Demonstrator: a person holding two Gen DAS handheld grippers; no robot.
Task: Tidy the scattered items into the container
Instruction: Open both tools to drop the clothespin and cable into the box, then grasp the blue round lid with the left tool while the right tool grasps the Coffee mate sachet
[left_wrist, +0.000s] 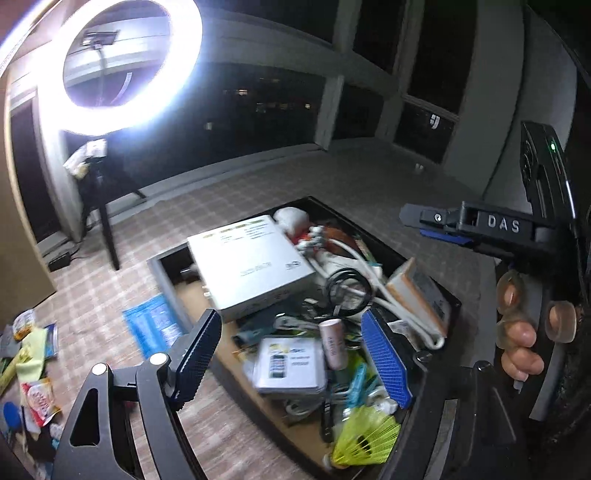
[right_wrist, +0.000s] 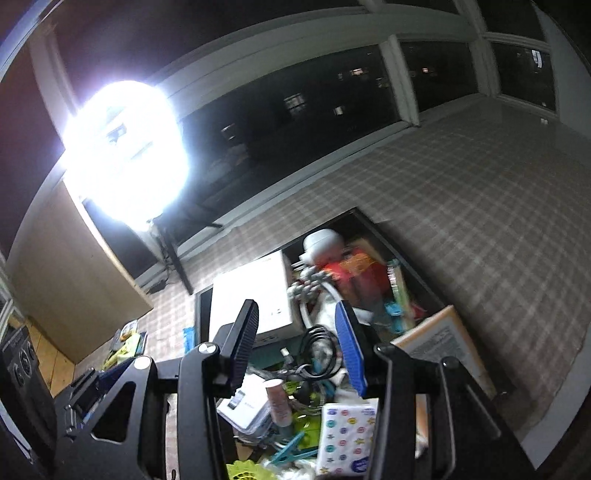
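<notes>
My left gripper (left_wrist: 291, 358) hangs over the near end of the shallow black rectangular container (left_wrist: 373, 230), its blue ribbed pads spread wide with nothing pinched between them. Below the gap lie a small white packet printed with a phone picture (left_wrist: 290, 363) and a pale pink cylindrical tube (left_wrist: 333, 343). My right gripper (right_wrist: 297, 347) also stands parted and empty above the same container; just beneath it rests a white tissue pack with coloured dots (right_wrist: 347, 439).

Further in, a flat white cardboard box (left_wrist: 251, 264) leans across the pile beside a coiled black cable (left_wrist: 347, 291), a thick white cord (left_wrist: 373, 280) and an orange-edged framed board (left_wrist: 421, 295). A neon yellow-green plastic shuttlecock (left_wrist: 364, 439) sits at the near corner, with turquoise clothes pegs (left_wrist: 356, 380) close by. Everything in there is blurred.

The container lies on a plaid beige woven mat (left_wrist: 303, 177). To the left, outside it, a blue foil pouch (left_wrist: 153, 326) lies just beside the wall, and a scatter of snack wrappers (left_wrist: 33, 365) sits well apart. A glaring ring light (left_wrist: 122, 62) stands on a black tripod before dark windows (left_wrist: 266, 107).
</notes>
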